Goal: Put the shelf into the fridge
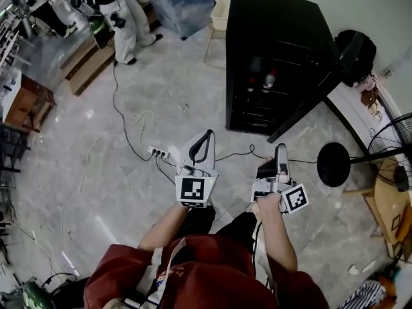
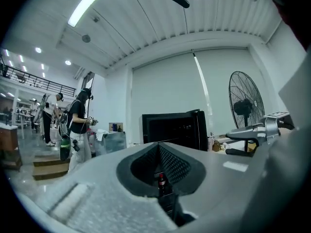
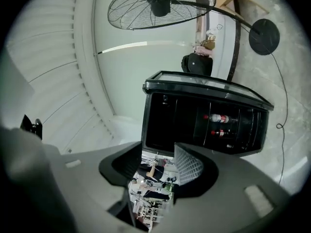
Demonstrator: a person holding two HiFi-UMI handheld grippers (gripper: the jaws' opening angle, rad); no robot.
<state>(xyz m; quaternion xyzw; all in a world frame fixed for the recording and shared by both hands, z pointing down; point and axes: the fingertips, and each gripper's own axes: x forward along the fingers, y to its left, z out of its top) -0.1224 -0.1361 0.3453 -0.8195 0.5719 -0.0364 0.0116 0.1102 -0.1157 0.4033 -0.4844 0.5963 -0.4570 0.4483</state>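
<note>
Boxy black fridge (image 1: 277, 44), door open, stands ahead of both. The left gripper (image 1: 209, 134) has its gridded pads (image 2: 176, 165) pressed together, empty; the right gripper (image 1: 281, 148) is spread, empty.

Black fridge (image 1: 277, 31) upright, door (image 1: 315, 92) open (bottles (image 1: 270, 78) inside)

Stands with both arms reached forward out of a red shirt (image 1: 206, 269), elbows bent. Carries the left gripper (image 1: 207, 137) ahead of the bare left forearm (image 1: 164, 227), pointing level, marker cube (image 1: 195, 190) facing up. Has its jaws drawn together at the tips, only a thin slit between the pads (image 2: 177, 166), nothing in it. Grasps the right gripper (image 1: 281, 150) in the right hand (image 1: 267, 203), near the left one and also level, jaws well apart and empty.
</note>
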